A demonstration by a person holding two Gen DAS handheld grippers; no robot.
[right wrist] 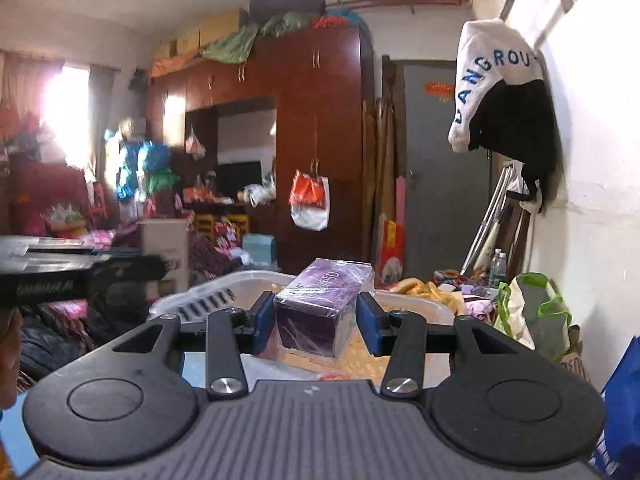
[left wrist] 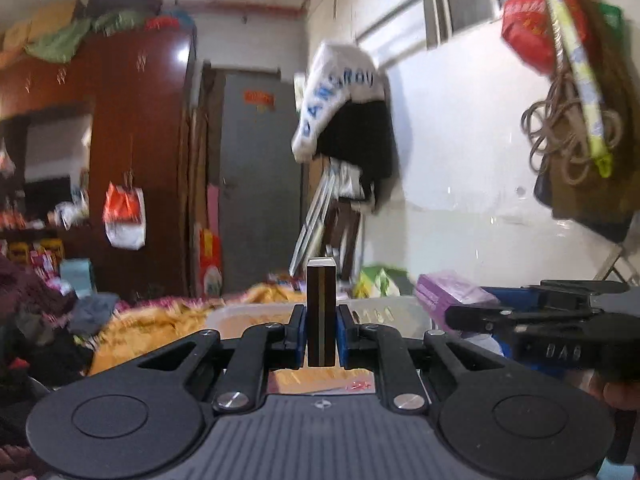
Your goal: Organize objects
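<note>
My left gripper (left wrist: 321, 334) is shut on a thin dark brown box with gold stripes (left wrist: 321, 312), held upright on edge above a white plastic basket (left wrist: 248, 314). My right gripper (right wrist: 316, 326) is shut on a purple shrink-wrapped box (right wrist: 320, 308), held level over the white basket (right wrist: 208, 298). The purple box (left wrist: 448, 292) and the right gripper's black body show at the right of the left wrist view. The left gripper's black body shows at the far left of the right wrist view.
A dark red wardrobe (right wrist: 316, 128) with a hanging orange-white bag (right wrist: 310, 200) stands ahead, next to a grey door (right wrist: 440, 168). Clothes hang on the white wall (right wrist: 504, 92) to the right. A green-trimmed bag (right wrist: 532, 312) and clothes piles lie around.
</note>
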